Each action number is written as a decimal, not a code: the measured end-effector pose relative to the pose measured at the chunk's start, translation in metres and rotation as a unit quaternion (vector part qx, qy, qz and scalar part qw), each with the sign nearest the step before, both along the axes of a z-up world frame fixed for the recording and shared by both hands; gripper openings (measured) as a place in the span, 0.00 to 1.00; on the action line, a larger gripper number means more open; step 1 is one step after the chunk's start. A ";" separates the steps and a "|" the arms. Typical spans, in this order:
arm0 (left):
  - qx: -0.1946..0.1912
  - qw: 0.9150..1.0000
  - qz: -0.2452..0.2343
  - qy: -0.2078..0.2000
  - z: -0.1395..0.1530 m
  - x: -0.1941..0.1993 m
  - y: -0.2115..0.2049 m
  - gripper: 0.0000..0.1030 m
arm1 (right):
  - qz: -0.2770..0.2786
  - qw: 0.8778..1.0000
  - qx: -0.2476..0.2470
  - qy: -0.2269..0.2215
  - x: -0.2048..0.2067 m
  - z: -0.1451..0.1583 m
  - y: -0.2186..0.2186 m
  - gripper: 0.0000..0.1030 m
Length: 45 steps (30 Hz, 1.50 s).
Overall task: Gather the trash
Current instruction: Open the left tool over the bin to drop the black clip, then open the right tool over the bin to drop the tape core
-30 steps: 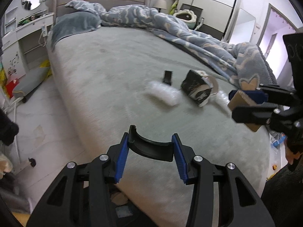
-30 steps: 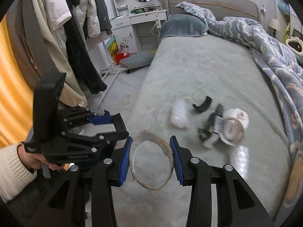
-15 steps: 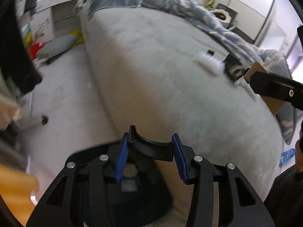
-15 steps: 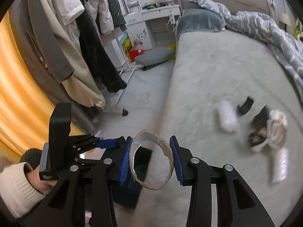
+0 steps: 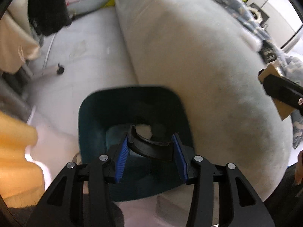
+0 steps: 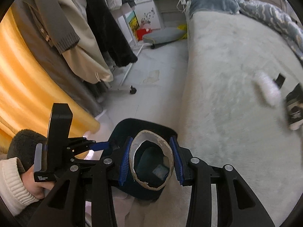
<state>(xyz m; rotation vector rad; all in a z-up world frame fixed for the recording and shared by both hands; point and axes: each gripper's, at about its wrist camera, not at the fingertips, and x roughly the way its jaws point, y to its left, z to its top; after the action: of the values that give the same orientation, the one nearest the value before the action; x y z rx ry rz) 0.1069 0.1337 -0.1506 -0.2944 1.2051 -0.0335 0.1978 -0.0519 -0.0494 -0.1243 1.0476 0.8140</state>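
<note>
My left gripper (image 5: 150, 156) is shut on a curved black plastic piece (image 5: 151, 147) and holds it above the open dark teal trash bin (image 5: 89, 117) on the floor beside the bed. My right gripper (image 6: 150, 161) is shut on a cardboard tube (image 6: 166, 151), squeezed oval, over the same bin (image 6: 121, 128); the tube also shows at the right edge of the left wrist view (image 5: 270, 71). On the bed lie a white crumpled piece (image 6: 269, 90), a small black piece (image 6: 279, 79) and a black-and-white wrapper (image 6: 294, 109).
The grey bed (image 5: 198, 56) fills the right side. A clothes rack with hanging coats (image 6: 90, 28) and its wheeled base (image 6: 132, 90) stands left of the bin. An orange curtain (image 6: 28, 79) hangs at the far left. A white dresser (image 6: 166, 1) stands at the back.
Both grippers have swung from over the bed down to the floor side. The trash bin has come into view directly beneath them. Both keep hold of their items.
</note>
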 end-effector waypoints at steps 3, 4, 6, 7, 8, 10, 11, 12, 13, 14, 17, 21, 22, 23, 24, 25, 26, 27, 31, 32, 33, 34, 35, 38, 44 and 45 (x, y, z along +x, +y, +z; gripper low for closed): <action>-0.014 0.999 0.017 0.033 -0.015 -0.003 0.013 0.47 | 0.005 1.000 -0.008 0.009 0.001 -0.008 0.008 0.39; -0.016 0.999 0.019 0.039 -0.017 -0.004 0.016 0.47 | 0.007 1.000 -0.011 0.012 0.001 -0.010 0.013 0.39; -0.018 0.999 0.016 0.045 -0.019 -0.006 0.018 0.47 | 0.010 1.000 -0.013 0.018 0.002 -0.013 0.020 0.39; -0.017 0.999 0.013 0.046 -0.019 -0.006 0.019 0.48 | 0.011 1.000 -0.014 0.021 0.002 -0.015 0.023 0.40; -0.017 0.999 0.011 0.049 -0.019 -0.006 0.019 0.48 | 0.013 1.000 -0.014 0.023 0.002 -0.018 0.026 0.40; -0.017 0.998 0.011 0.057 -0.022 -0.007 0.021 0.48 | 0.017 0.999 -0.017 0.028 0.003 -0.022 0.031 0.39; -0.017 0.998 0.009 0.060 -0.023 -0.006 0.022 0.48 | 0.019 0.999 -0.018 0.032 0.003 -0.025 0.035 0.39; -0.018 0.998 0.006 0.065 -0.025 -0.006 0.022 0.48 | 0.022 0.999 -0.019 0.036 0.004 -0.028 0.039 0.40; -0.020 0.998 0.004 0.067 -0.027 -0.006 0.020 0.48 | 0.023 0.999 -0.021 0.038 0.005 -0.030 0.041 0.40; -0.021 0.997 -0.001 0.070 -0.028 -0.006 0.019 0.48 | 0.024 0.999 -0.024 0.041 0.006 -0.033 0.044 0.40; -0.031 0.996 -0.011 0.077 -0.033 -0.007 0.015 0.50 | 0.028 0.998 -0.030 0.052 0.007 -0.043 0.052 0.39; -0.036 0.995 -0.026 0.089 -0.039 -0.010 0.012 0.58 | 0.029 0.997 -0.040 0.059 0.011 -0.051 0.058 0.39; -0.036 0.995 -0.029 0.089 -0.039 -0.010 0.012 0.60 | 0.028 0.997 -0.041 0.062 0.012 -0.053 0.060 0.40; -0.036 0.995 -0.030 0.089 -0.040 -0.011 0.012 0.61 | 0.027 0.997 -0.041 0.064 0.013 -0.055 0.062 0.39; -0.035 0.995 -0.031 0.089 -0.039 -0.012 0.013 0.63 | 0.027 0.997 -0.042 0.065 0.014 -0.056 0.064 0.40; -0.034 0.995 -0.030 0.088 -0.038 -0.013 0.015 0.65 | 0.028 0.996 -0.044 0.066 0.014 -0.059 0.068 0.40; -0.034 0.995 -0.029 0.086 -0.037 -0.014 0.017 0.67 | 0.029 0.996 -0.044 0.068 0.014 -0.060 0.069 0.40; -0.033 0.996 -0.027 0.083 -0.035 -0.015 0.019 0.70 | 0.030 0.996 -0.045 0.069 0.015 -0.062 0.070 0.40; -0.014 0.998 -0.023 0.061 -0.021 -0.020 0.026 0.72 | 0.028 0.995 -0.054 0.075 0.017 -0.074 0.081 0.39; -0.004 0.999 -0.022 0.046 -0.013 -0.022 0.028 0.72 | 0.027 0.995 -0.058 0.077 0.017 -0.076 0.082 0.40; 0.003 0.999 -0.020 0.034 -0.006 -0.023 0.029 0.73 | 0.026 0.995 -0.061 0.079 0.018 -0.078 0.083 0.40; 0.013 1.000 -0.017 0.014 0.003 -0.025 0.031 0.75 | 0.024 0.994 -0.067 0.084 0.019 -0.083 0.085 0.40; 0.022 1.000 -0.011 -0.004 0.012 -0.026 0.033 0.76 | 0.023 0.994 -0.071 0.086 0.019 -0.085 0.086 0.40; 0.047 0.997 0.015 -0.057 0.038 -0.030 0.041 0.80 | 0.028 0.993 -0.078 0.088 0.017 -0.088 0.089 0.40; 0.037 0.992 0.024 -0.121 0.083 -0.037 0.044 0.86 | 0.032 0.993 -0.079 0.087 0.016 -0.085 0.086 0.40; 0.040 0.990 0.017 -0.134 0.091 -0.039 0.042 0.88 | 0.028 0.992 -0.080 0.089 0.017 -0.086 0.084 0.40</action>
<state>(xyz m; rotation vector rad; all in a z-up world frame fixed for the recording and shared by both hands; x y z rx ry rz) 0.0680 0.1762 -0.0595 -0.2322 0.9320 0.0057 0.2148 0.0320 -0.1353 -0.2205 1.2822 0.8022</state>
